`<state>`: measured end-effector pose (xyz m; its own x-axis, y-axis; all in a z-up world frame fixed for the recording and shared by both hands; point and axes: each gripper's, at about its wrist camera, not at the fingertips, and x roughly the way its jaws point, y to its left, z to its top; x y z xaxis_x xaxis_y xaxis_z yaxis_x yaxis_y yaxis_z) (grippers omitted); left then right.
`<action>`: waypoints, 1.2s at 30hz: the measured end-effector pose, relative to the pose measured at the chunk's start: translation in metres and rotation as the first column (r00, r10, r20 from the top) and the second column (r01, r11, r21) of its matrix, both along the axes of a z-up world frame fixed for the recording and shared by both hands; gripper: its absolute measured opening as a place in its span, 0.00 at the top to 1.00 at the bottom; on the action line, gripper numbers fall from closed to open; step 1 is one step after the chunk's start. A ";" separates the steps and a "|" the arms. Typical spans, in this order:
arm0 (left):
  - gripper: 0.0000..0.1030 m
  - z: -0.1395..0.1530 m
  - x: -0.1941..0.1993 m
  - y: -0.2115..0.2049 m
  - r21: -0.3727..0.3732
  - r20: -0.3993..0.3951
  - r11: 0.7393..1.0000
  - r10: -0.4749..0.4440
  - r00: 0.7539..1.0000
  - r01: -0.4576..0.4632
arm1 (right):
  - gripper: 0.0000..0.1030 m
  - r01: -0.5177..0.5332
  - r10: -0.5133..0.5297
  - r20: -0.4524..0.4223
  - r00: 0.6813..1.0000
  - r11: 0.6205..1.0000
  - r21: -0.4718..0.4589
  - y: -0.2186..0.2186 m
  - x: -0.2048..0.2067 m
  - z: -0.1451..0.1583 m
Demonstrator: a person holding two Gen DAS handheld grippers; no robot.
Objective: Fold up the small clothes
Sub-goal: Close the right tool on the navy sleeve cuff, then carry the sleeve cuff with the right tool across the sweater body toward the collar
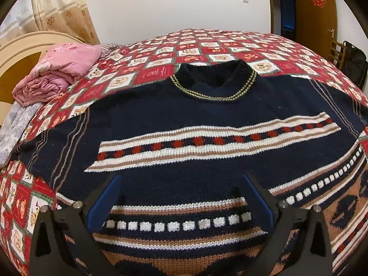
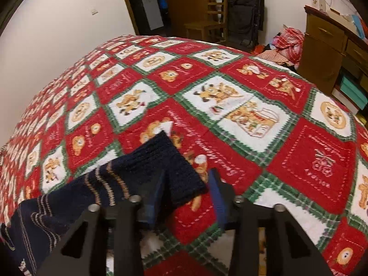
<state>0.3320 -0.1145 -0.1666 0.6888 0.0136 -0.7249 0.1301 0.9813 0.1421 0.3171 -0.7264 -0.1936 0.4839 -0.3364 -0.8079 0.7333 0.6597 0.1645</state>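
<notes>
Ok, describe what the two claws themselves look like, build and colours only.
Both look alike. The left claw has two matte black angular finger arms with triangular cut-outs, round silver pins at the pivots, and blue pads lining the inner faces. The right claw shows the same black arms, silver pins and blue pads. No cables, markings or sleeves are visible.

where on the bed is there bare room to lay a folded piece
Free: the quilt beyond the sweater cuff, out to the bed's far edge. Also the strip between the collar and the wall. Crowded: the corner with the pink bedding.
</notes>
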 end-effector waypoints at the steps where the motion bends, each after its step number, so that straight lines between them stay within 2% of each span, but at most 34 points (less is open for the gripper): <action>1: 0.00 0.000 -0.001 -0.001 0.002 0.003 1.000 -0.002 1.000 0.002 | 0.74 -0.016 0.016 0.010 1.000 1.000 0.008 0.002 0.001 0.000; 4: 0.00 -0.003 0.000 -0.005 0.016 -0.002 1.000 -0.014 1.000 0.014 | 0.83 -0.058 0.058 -0.004 0.998 0.998 -0.020 0.009 0.010 -0.002; 11: 0.00 -0.011 0.000 -0.015 0.029 -0.038 0.997 -0.067 0.997 0.068 | 0.89 -0.087 0.086 -0.022 0.996 0.993 -0.076 0.017 0.015 0.003; 15: 0.00 -0.015 0.004 -0.012 0.001 -0.070 0.997 -0.071 0.995 0.071 | 0.90 -0.132 0.137 0.036 0.990 0.983 -0.130 0.042 0.015 0.030; 20: 0.00 -0.016 0.003 -0.009 -0.029 -0.077 0.997 -0.072 0.994 0.070 | 0.90 -0.250 0.274 0.075 0.959 0.939 -0.234 0.104 0.031 0.073; 24: 0.00 -0.016 0.003 -0.007 -0.052 -0.078 0.996 -0.074 0.994 0.070 | 0.90 -0.366 0.411 0.103 0.906 0.881 -0.299 0.175 0.045 0.101; 27: 0.00 -0.016 0.004 -0.004 -0.072 -0.081 0.995 -0.077 0.994 0.071 | 0.90 -0.454 0.509 0.111 0.854 0.831 -0.322 0.234 0.058 0.110; 28: 0.00 -0.016 0.004 -0.004 -0.080 -0.082 0.994 -0.078 0.994 0.072 | 0.90 -0.492 0.551 0.108 0.828 0.805 -0.333 0.261 0.063 0.111; 32: 0.00 -0.017 0.005 0.000 -0.111 -0.091 0.991 -0.080 0.993 0.069 | 0.90 -0.601 0.659 0.086 0.747 0.725 -0.336 0.342 0.076 0.096; 36: 0.00 -0.016 0.005 0.002 -0.126 -0.089 0.990 -0.081 0.993 0.069 | 0.90 -0.684 0.731 0.056 0.680 0.660 -0.312 0.401 0.087 0.070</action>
